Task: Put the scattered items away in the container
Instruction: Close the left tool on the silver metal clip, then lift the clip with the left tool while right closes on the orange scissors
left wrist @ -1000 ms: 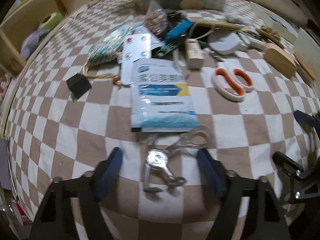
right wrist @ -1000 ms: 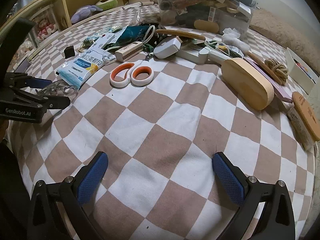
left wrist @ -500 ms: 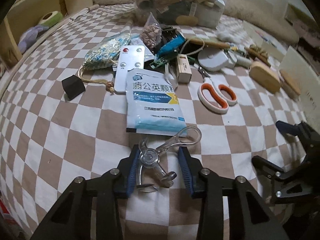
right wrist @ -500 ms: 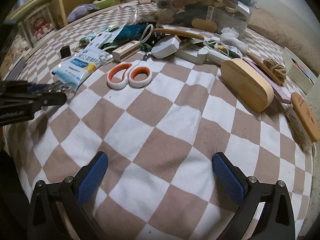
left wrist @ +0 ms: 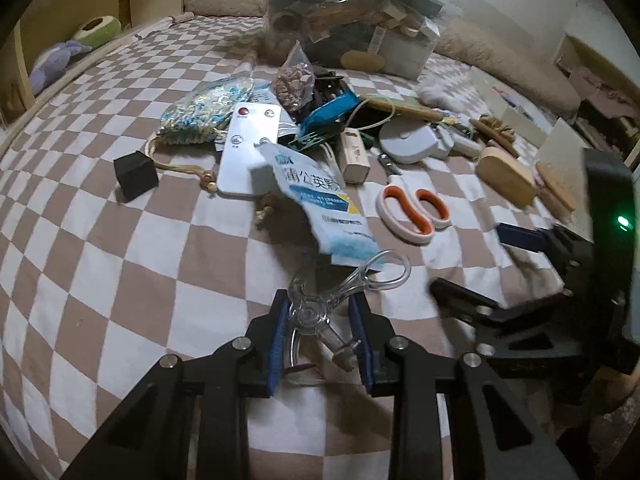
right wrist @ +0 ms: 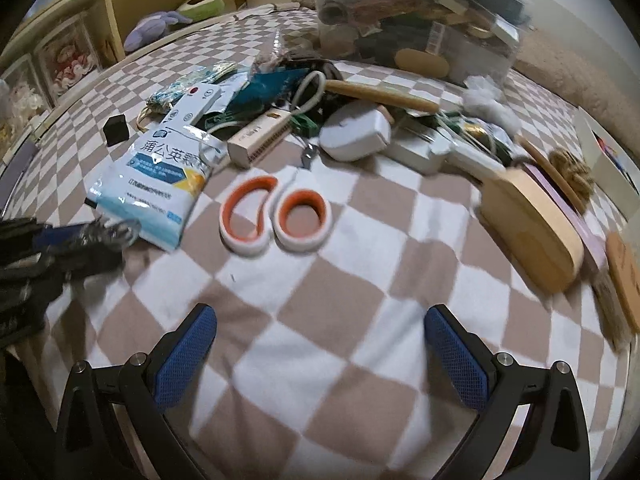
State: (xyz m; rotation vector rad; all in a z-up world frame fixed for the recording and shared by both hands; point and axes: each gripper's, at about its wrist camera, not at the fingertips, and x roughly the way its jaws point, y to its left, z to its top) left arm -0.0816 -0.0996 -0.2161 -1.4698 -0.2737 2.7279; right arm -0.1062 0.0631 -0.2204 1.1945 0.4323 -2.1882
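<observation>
My left gripper (left wrist: 320, 320) is shut on a clear plastic clip tool (left wrist: 344, 292) and holds it just above the checkered cloth; its loop handle touches the white-blue sachet (left wrist: 320, 196). My right gripper (right wrist: 320, 344) is open and empty above the cloth, short of the orange-handled scissors (right wrist: 276, 216). The clear container (left wrist: 352, 28), full of items, stands at the back, also in the right wrist view (right wrist: 420, 28). The right gripper shows at the right of the left wrist view (left wrist: 500, 264).
Scattered on the cloth: a white remote (left wrist: 248, 148), a black cube (left wrist: 134, 170), a patterned pouch (left wrist: 204, 112), a wooden brush (right wrist: 532, 232), a white round device (right wrist: 356, 130), a small wooden box (right wrist: 260, 138). A shelf edge (right wrist: 100, 12) runs along the left.
My left gripper has closed on the clear clip tool and lifted it, dragging the sachet's near corner up. My right gripper has moved forward toward the scissors, still open.
</observation>
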